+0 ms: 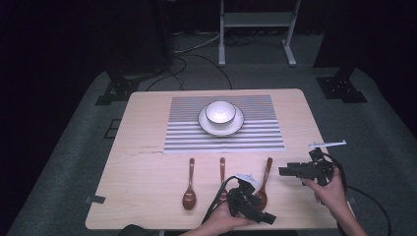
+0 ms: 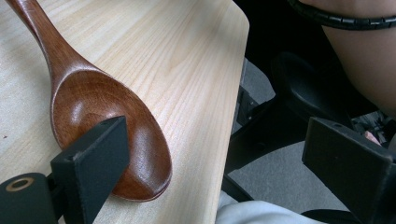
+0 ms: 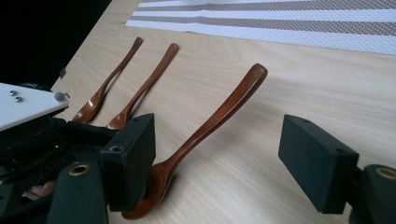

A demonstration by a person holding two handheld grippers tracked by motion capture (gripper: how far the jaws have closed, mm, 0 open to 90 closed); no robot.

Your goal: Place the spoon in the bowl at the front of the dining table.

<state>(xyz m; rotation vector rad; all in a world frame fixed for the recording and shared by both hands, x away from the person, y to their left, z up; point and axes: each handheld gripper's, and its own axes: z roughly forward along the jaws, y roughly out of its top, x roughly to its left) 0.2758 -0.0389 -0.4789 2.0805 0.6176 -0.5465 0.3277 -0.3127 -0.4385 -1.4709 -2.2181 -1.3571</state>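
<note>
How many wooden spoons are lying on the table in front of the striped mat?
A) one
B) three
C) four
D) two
B: three brown spoons lie side by side below the striped mat: the left spoon, the middle spoon and the right spoon.

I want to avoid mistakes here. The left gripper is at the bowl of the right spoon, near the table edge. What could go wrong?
1. The right spoon lies close to the table edge; a push from the open left gripper might slide it off.
2. One jaw rests over the spoon's rounded bowl, so closing there may slip.
</note>
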